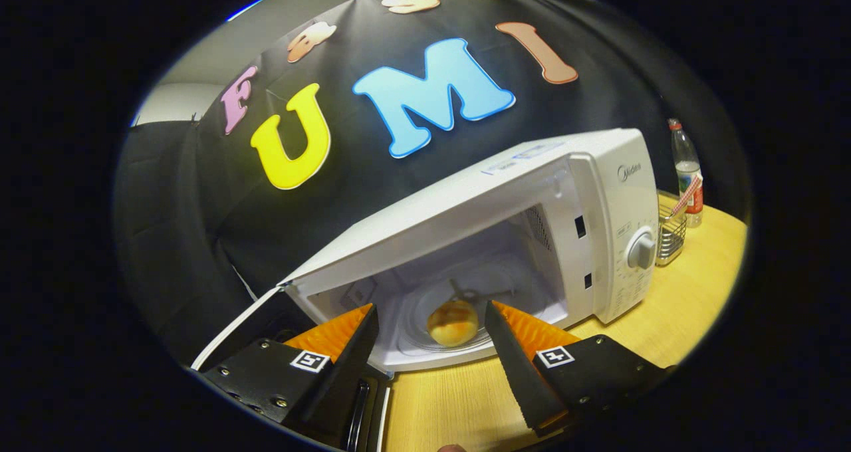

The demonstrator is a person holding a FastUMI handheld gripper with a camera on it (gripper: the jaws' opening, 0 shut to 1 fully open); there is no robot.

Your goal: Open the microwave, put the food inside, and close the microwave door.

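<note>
Table (698, 306): wooden top; it bears the microwave, a wire basket and a bottle.
Microwave (598, 193): white, standing on the table with its cavity open towards the tongs; a round knob (641, 250) sits on the control panel at its right.
Door (233, 336): swung out to the left of the cavity, behind the left finger; its dark edge runs down beneath that finger.
Cavity: holds a clear glass plate (415, 312), and the bun lies on that plate.
Bun (453, 322): round, golden-brown, resting on the plate inside the microwave; it lies just beyond the fingertips, in line with the gap between them, and neither finger touches it.
Tongs (432, 314): fingers spread wide with nothing between them, tips at the mouth of the cavity.
Basket (670, 229): small wire holder on the table just right of the microwave; what it holds cannot be told.
Bottle (686, 169): clear plastic, upright, just behind the basket.
</note>
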